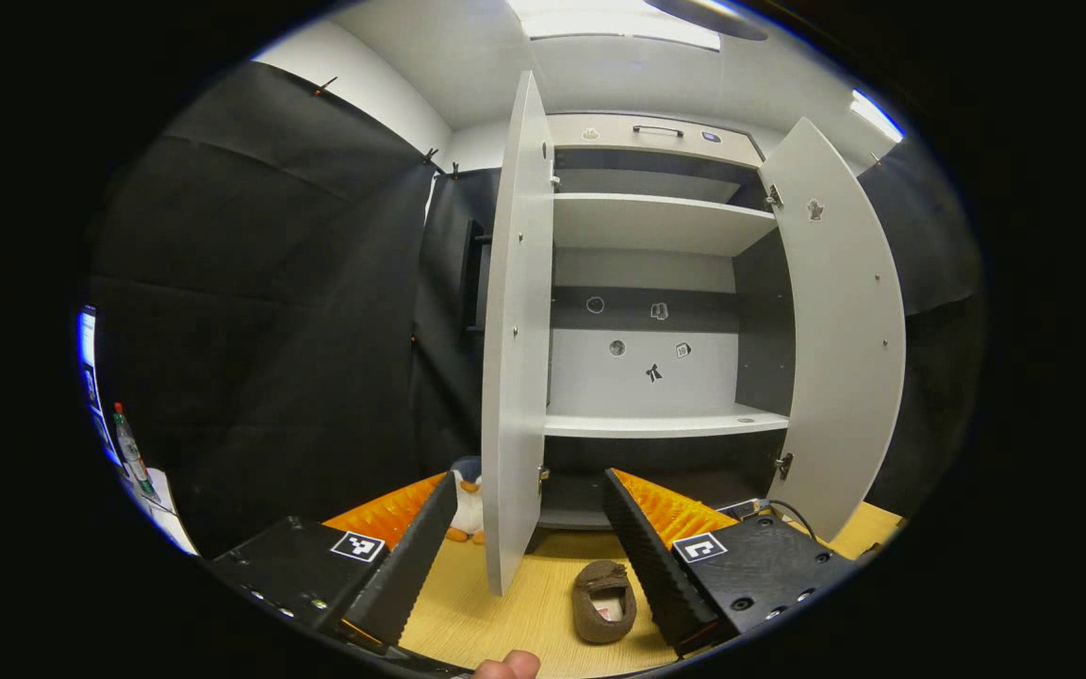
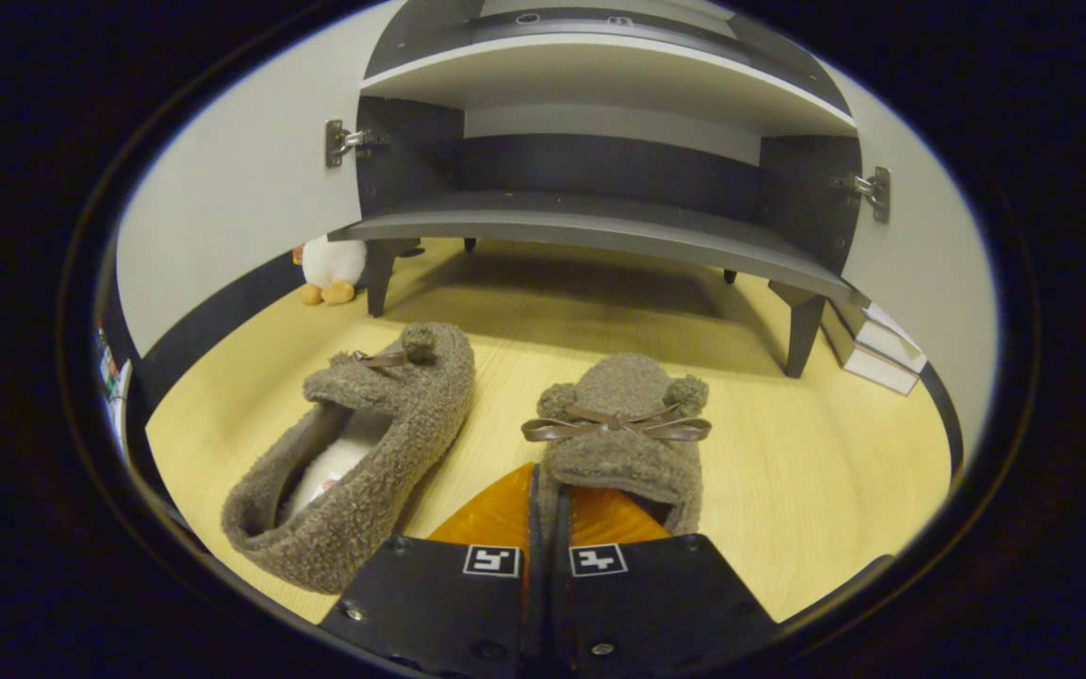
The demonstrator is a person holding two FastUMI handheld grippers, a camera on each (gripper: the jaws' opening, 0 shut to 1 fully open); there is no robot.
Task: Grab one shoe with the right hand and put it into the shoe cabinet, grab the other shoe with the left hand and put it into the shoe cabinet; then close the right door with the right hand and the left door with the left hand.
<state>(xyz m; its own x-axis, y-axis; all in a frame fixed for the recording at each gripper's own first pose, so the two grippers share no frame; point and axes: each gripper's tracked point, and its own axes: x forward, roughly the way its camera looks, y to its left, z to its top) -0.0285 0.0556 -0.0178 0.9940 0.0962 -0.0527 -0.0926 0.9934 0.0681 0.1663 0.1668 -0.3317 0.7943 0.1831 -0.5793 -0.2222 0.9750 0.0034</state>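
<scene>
So, left to right:

Left gripper (image 1: 529, 552): your fingers are spread wide with nothing between them but open air. They touch nothing. They point at the cabinet from a little way back, held above the floor.

Left door (image 1: 513, 358): swung fully open, edge-on to you, its lower edge between your two fingers in the left gripper view.

Toy (image 1: 466, 505): a plush penguin on the floor just left of that door, partly hidden behind your left finger (image 1: 411, 566).

Cabinet (image 1: 661, 283): both doors open, shelves bare, raised on short legs over the wooden floor (image 1: 543, 613).

Right door (image 1: 840, 330): also wide open.

Shoes, left gripper view: one shoe (image 1: 604, 601) lies on the floor in front of the cabinet, just beside your right finger (image 1: 651, 556) but apart from it.

Right gripper (image 2: 536, 490): your fingers are nearly together, pinching the heel rim of the right shoe (image 2: 623, 424), one finger inside the opening and one outside, as far as you can see. That shoe sits flat on the floor, bow toward the cabinet.

Left shoe (image 2: 364, 453): beside the gripped one, tipped onto its side, opening facing left, untouched.

Books (image 2: 873, 344): a small stack on the floor by the cabinet's right leg.
</scene>
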